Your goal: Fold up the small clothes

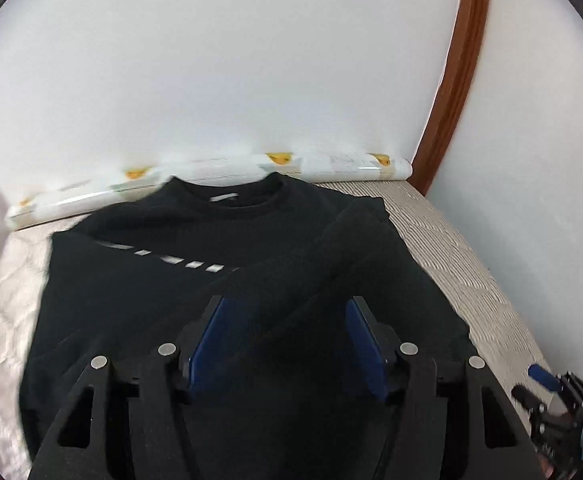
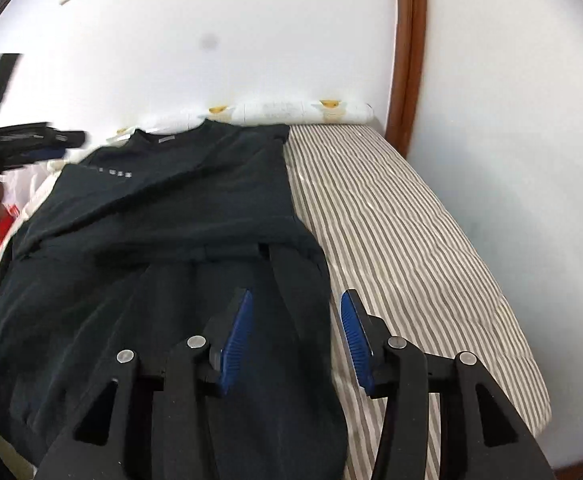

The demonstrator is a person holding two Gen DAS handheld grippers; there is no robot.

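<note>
A black long-sleeved shirt (image 1: 163, 280) with small white print on the chest lies face up on a striped bed; it also shows in the right wrist view (image 2: 179, 200). One sleeve (image 1: 331, 256) lies folded across the body. My left gripper (image 1: 287, 304) is open and empty, just above the shirt's lower body. My right gripper (image 2: 295, 300) is open and empty, over the shirt's right lower edge. The right gripper also shows at the bottom right of the left wrist view (image 1: 547, 384), and the left gripper at the far left of the right wrist view (image 2: 31, 140).
The bed (image 2: 411, 216) has a grey-and-white striped cover, bare to the right of the shirt. A white rolled cushion (image 1: 331, 164) with yellow print lies along the white wall. A brown door frame (image 2: 407, 60) stands at the back right. Red and white items (image 2: 7, 220) lie at the left.
</note>
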